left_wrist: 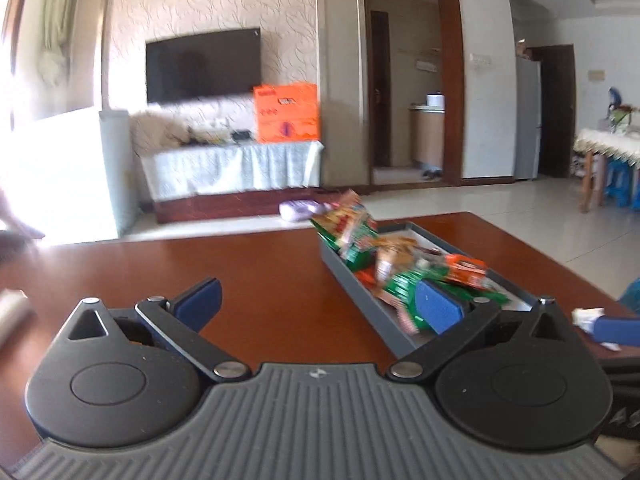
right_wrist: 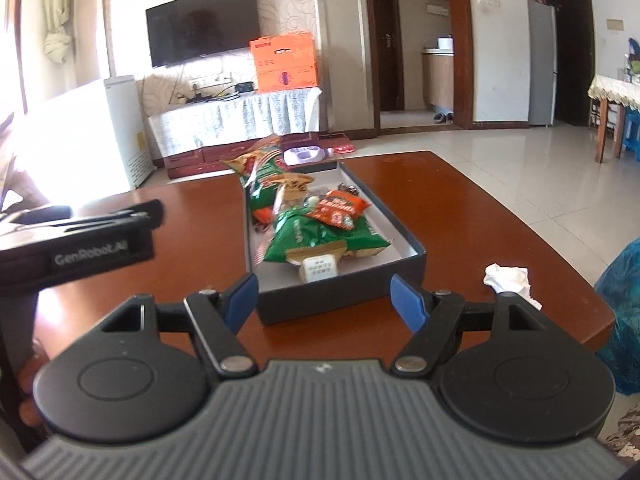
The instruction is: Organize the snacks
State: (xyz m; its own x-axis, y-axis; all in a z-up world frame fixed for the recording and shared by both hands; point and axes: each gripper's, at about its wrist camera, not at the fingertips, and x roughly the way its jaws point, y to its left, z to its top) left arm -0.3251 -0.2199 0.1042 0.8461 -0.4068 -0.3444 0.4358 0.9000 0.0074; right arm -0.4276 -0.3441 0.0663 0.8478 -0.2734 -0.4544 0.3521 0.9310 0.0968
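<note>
Although nothing was in either grip, we logged these entries:

Tray: the dark tray (right_wrist: 400,258) sat on the wooden table (right_wrist: 460,200), holding every snack we could see.
Snacks: green packets (right_wrist: 320,236) lay heaped with an orange packet (right_wrist: 340,206) on top; the far green packet (left_wrist: 348,232) leaned up over the tray's end wall.
Risk, spill: we judged the far packet the likeliest to slide out onto the table — a nudge to the heap or tray would do it.
Risk, collision: the left gripper (left_wrist: 320,300) stood beside the tray's long side with one blue pad over its contents, and the two tools were near each other; a careless sweep could hook a packet or knock the other tool.
Stray item: a crumpled white tissue (right_wrist: 506,276) lay near the table's edge.
Left gripper, state: jaws at their widest, empty.
Right gripper (right_wrist: 324,296), state: jaws well apart, empty, facing the tray's near end wall.
Pose: both tools pointed slightly downward across the table — the left one appeared in the right view, off to the side.
</note>
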